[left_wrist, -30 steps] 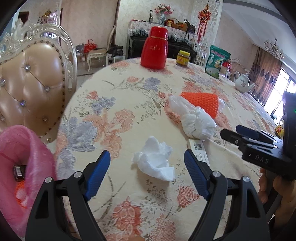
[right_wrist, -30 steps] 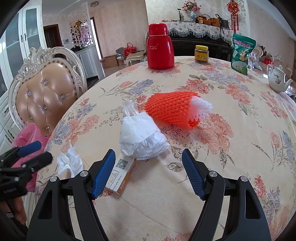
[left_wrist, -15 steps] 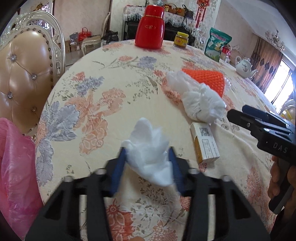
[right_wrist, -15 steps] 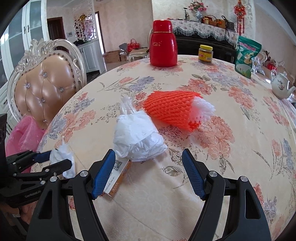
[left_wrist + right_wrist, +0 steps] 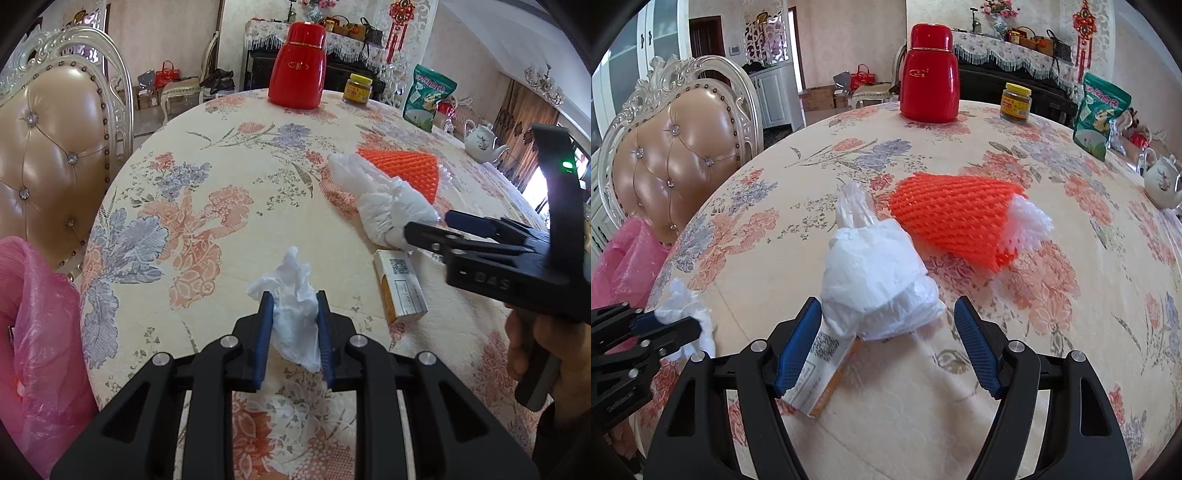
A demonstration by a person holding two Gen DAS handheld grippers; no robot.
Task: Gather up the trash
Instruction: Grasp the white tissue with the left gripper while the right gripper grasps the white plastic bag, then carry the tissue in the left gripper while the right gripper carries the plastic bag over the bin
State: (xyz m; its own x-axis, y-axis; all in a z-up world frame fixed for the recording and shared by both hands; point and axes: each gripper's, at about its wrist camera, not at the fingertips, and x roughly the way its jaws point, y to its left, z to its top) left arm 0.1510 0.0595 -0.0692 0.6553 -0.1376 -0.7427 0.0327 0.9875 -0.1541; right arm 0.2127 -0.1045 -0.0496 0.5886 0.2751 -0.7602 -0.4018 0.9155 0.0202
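Note:
My left gripper (image 5: pixel 294 306) is shut on a crumpled white tissue (image 5: pixel 293 302) at the table's near left edge; the tissue also shows in the right wrist view (image 5: pixel 685 314). My right gripper (image 5: pixel 888 314) is open, its jaws either side of a crumpled white plastic bag (image 5: pixel 879 280), not touching it. A small cardboard box (image 5: pixel 822 369) lies under the bag's near end, also seen in the left wrist view (image 5: pixel 400 286). An orange foam net (image 5: pixel 955 223) with a white net inside lies just beyond the bag. A pink trash bag (image 5: pixel 37 332) hangs off the table's left side.
A red thermos (image 5: pixel 929 74), a yellow-lidded jar (image 5: pixel 1015 101), a green snack bag (image 5: pixel 1102 114) and a white teapot (image 5: pixel 1161 181) stand along the far and right side of the floral tablecloth (image 5: pixel 997 387). A padded chair (image 5: pixel 48 155) stands at the left.
My left gripper moved forward over the tissue and shut on it. My right gripper moved forward, bringing its open jaws around the white plastic bag.

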